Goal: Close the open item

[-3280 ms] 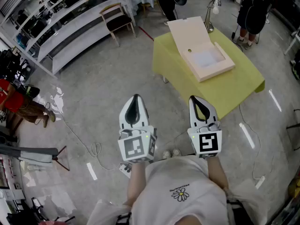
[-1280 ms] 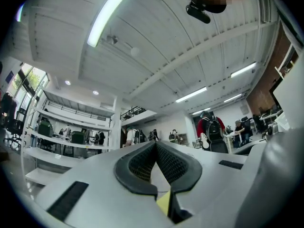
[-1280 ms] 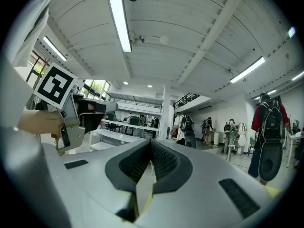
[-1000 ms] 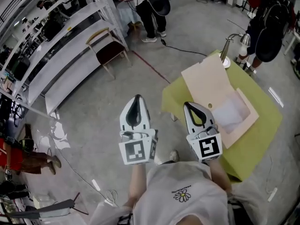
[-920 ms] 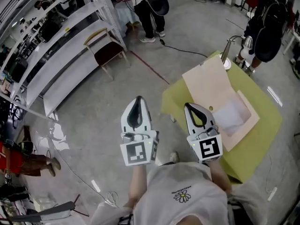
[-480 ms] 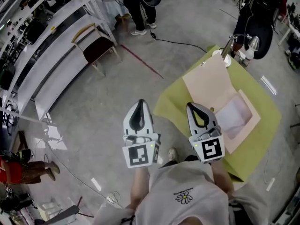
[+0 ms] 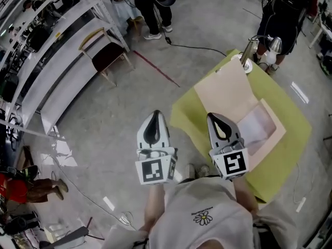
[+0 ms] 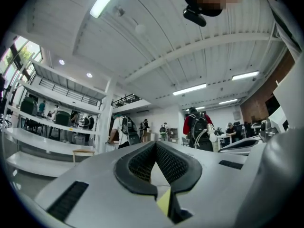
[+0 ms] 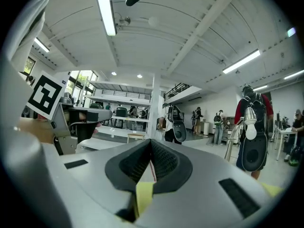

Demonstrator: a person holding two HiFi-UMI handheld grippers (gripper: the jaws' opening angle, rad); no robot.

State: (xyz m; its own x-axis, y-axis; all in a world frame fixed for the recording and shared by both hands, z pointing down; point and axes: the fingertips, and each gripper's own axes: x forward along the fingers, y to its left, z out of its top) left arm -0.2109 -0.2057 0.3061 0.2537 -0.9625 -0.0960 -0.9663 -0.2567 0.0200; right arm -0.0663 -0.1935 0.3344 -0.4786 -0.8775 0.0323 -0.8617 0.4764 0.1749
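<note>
A pale cardboard box (image 7: 262,131) lies open on the yellow-green table (image 7: 290,154) at the right of the head view. Its lid (image 7: 228,92) stands raised toward the table's far left corner, and white paper lines the inside. My right gripper (image 7: 213,116) hovers over the table's near left edge, just short of the lid, shut and with nothing in it. My left gripper (image 7: 155,113) is beside it over the bare floor, also shut and holding nothing. In the left gripper view the left gripper's (image 8: 155,144) pads meet at the tip. The right gripper's (image 9: 151,141) do the same in its own view.
A desk lamp (image 7: 253,44) stands at the table's far corner. People stand beyond it (image 7: 282,14) and at the back (image 7: 150,4). A wooden chair (image 7: 104,51) and long white shelving (image 7: 46,71) run along the left. Cables cross the floor.
The table and box have come nearer and now sit right beside my right gripper. Both grippers stay shut, side by side.
</note>
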